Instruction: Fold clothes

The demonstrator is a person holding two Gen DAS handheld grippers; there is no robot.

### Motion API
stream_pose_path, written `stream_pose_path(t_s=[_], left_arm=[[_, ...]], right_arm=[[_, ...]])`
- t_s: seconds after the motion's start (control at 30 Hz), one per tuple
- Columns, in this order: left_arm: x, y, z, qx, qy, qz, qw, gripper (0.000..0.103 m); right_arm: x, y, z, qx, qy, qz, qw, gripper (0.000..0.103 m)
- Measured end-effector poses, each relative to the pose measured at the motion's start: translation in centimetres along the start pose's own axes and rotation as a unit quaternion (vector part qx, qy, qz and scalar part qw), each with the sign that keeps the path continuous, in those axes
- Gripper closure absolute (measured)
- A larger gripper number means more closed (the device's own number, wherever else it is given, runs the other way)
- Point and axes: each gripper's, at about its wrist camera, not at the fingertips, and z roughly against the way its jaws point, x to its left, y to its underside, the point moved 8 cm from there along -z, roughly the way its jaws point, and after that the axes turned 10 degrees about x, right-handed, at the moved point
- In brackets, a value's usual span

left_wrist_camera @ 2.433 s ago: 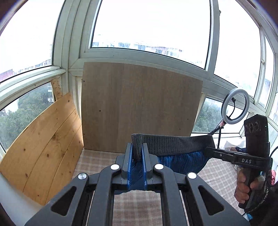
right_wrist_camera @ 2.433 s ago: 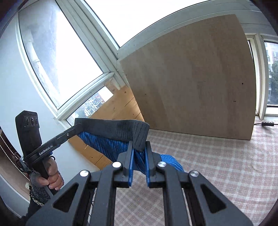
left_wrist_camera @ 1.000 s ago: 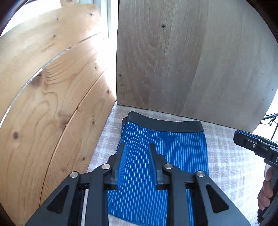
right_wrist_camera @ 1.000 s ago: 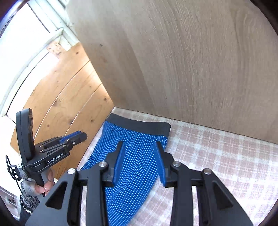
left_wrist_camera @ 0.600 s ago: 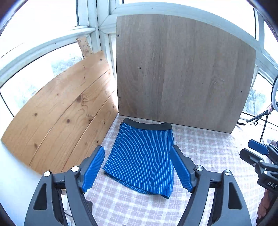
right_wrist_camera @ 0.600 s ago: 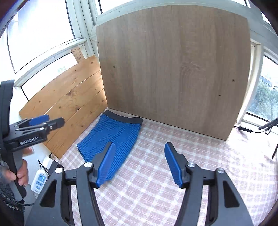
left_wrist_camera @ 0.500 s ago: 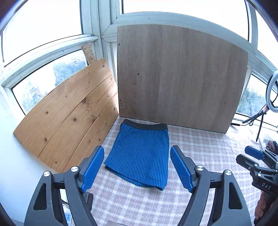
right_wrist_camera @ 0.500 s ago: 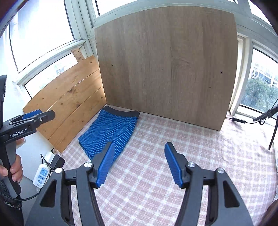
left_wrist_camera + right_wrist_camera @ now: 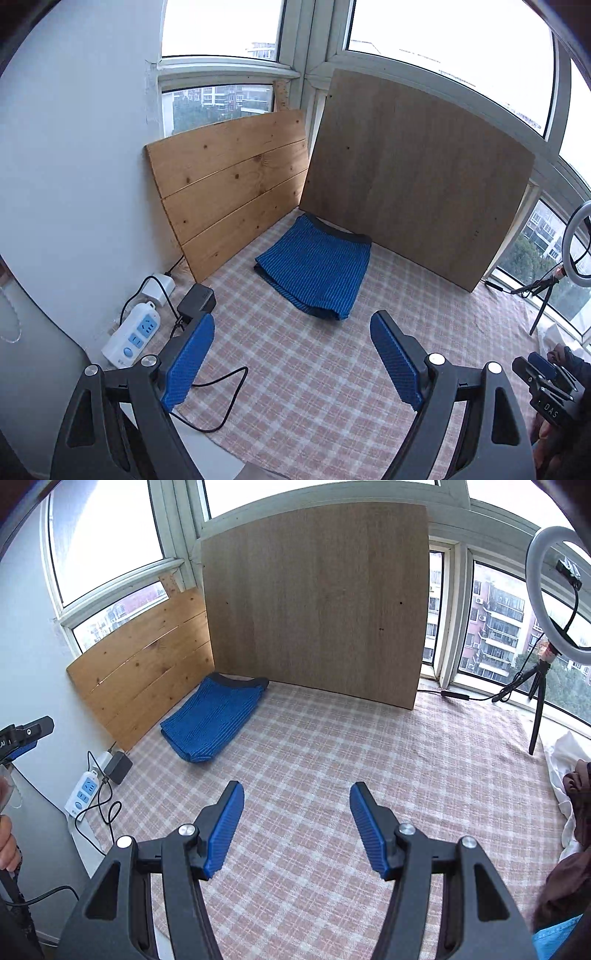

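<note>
Folded blue striped shorts [image 9: 317, 273] with a dark waistband lie flat on the checked cloth in the far left corner, next to the wooden boards; they also show in the right wrist view [image 9: 212, 720]. My left gripper [image 9: 291, 358] is open and empty, well back from the shorts. My right gripper [image 9: 295, 827] is open and empty, over the bare checked cloth [image 9: 351, 760]. More clothes, white and brown [image 9: 569, 775], lie at the right edge.
A pine board [image 9: 229, 192] and a grey-brown board [image 9: 417, 177] lean against the windows. A white power strip [image 9: 131, 336], adapters and cables lie at the left edge. A ring light on a tripod [image 9: 543, 602] stands at the back right.
Both grippers let go of the shorts' waistband, leaving them folded in the corner. Both have opened wide and pulled back and away from the shorts.
</note>
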Motion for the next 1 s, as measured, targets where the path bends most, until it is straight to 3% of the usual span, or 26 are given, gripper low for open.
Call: stream_pose_path(t_s=[0.3,0.73,1.0], left_arm=[[-0.4,4.2,1.9,0.007,-0.023,-0.027,0.9993,0.017],[1.4,4.1,5.5,-0.03,-0.022,-0.009,0.9993,0.017],[3.4,4.4,5.0,-0.028,-0.036,0.014,0.9989,0.017]], right_arm=[[-0.6,3.1,1.4,0.007,0.003,0.019,1.0,0.044],[-0.8,4.0,1.6,0.012,-0.009,-0.003,1.0,0.044],[0.3,4.2,1.4,0.012,-0.007,0.009,1.0,0.044]])
